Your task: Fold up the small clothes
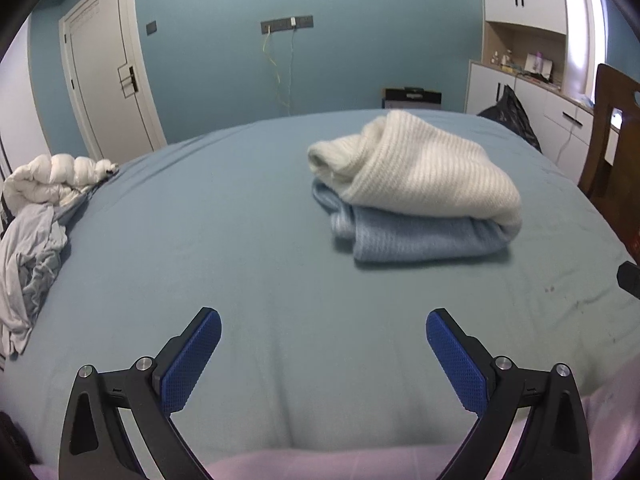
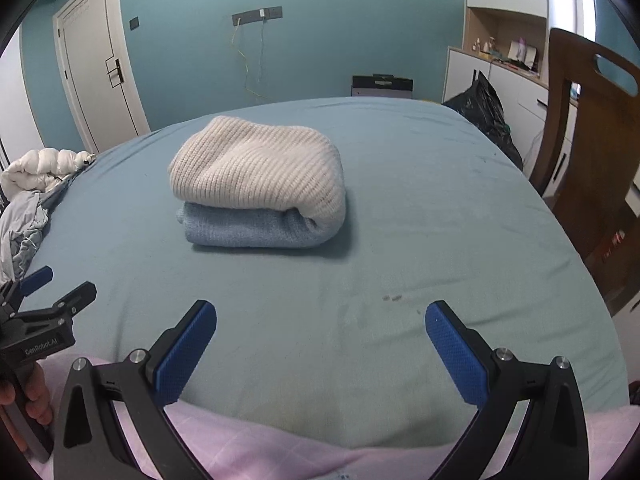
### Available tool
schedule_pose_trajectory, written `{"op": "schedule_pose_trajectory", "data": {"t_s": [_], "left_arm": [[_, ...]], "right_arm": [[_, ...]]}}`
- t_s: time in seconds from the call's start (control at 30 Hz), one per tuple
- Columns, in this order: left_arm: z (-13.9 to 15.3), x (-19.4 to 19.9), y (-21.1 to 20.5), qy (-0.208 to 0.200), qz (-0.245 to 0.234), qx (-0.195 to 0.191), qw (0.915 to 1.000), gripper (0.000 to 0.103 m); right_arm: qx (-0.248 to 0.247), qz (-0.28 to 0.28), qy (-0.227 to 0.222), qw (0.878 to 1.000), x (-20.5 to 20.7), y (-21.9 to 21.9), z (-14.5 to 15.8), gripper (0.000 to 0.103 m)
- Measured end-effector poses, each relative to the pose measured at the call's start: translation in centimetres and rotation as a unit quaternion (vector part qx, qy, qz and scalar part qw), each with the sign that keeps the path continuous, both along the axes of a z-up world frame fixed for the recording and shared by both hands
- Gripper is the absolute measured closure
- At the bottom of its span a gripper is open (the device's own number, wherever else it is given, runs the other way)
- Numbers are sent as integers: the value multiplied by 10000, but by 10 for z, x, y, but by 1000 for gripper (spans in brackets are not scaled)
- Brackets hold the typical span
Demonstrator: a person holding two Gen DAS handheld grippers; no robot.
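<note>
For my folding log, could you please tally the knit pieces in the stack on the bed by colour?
Cream knit: 1
Light blue knit: 1
Total: 2, the cream one lying on top of the blue one.

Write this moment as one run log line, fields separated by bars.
left gripper open, empty | right gripper open, empty | knit garment folded on bed
</note>
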State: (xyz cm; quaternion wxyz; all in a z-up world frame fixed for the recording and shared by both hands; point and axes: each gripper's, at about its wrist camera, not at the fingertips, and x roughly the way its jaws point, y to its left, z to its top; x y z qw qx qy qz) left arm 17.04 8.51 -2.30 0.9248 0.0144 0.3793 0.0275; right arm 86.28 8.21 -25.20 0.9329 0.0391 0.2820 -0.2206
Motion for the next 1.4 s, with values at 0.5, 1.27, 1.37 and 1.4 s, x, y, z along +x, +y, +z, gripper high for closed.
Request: {"op": "schedule_pose_trajectory", "data": {"t_s": [0.5, 1.27, 1.37, 1.4], "left_arm": [[-18, 13, -16, 221, -136, 74, 9996, 0], [-7, 3, -22, -16, -250, 146, 9996, 0], [-8, 3, -22, -17, -261, 138, 9996, 0], [-8, 3, -23, -19, -253, 143, 9996, 0]], "right_arm": [[-260, 148, 19, 9995, 8, 6, -8, 1], [-54, 190, 122, 9997, -7, 1, -3, 1], [-14, 178, 130, 9998, -7, 1, -3, 1], [-5, 173, 131, 9998, -7, 1, -3, 1]]}}
